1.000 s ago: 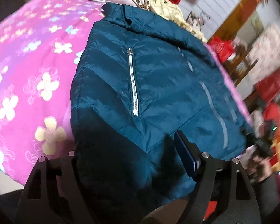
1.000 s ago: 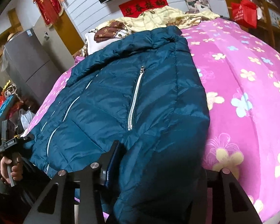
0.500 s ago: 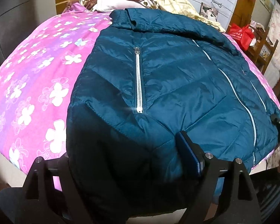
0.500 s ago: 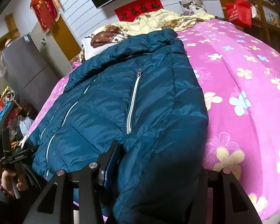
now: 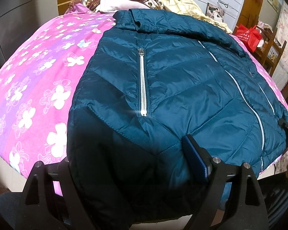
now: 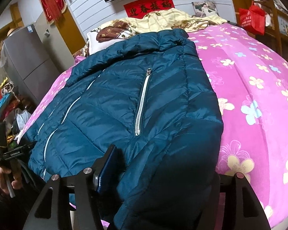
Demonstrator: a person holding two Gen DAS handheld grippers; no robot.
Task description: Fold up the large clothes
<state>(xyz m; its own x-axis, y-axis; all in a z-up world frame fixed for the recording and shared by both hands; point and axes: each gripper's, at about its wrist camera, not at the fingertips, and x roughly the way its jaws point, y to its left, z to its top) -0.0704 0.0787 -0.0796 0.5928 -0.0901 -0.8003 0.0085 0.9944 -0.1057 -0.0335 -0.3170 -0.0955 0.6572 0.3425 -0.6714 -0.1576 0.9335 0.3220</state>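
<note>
The left gripper (image 5: 132, 164) is clamped on the near hem of the dark teal quilted puffer jacket (image 5: 182, 88), its blue-padded finger (image 5: 195, 161) pressed into the fabric while the other finger is buried behind the bunched cloth. The right gripper (image 6: 163, 174) grips the opposite hem corner the same way, one blue pad (image 6: 107, 168) showing and the far finger hidden, so how much fabric sits in each bite is hard to judge.

Outward from the grippers, the jacket lies front-up on the pink floral bedspread (image 5: 38, 80), collar (image 5: 169, 19) toward the pillows (image 5: 121, 0), both silver pocket zippers (image 5: 143, 82) and the pale front zipper line (image 5: 240, 88) visible. Its hem hangs over the near edge of the bed.

The shell looks slick and puffy, so if the hem is lifted toward the collar, the fabric could slide out of a shallow bite. Uneven lifting of the two corners would skew the fold, and trapped air in the padding may make the folded half spring open. The bedspread could also drag or wrinkle beneath the jacket.
</note>
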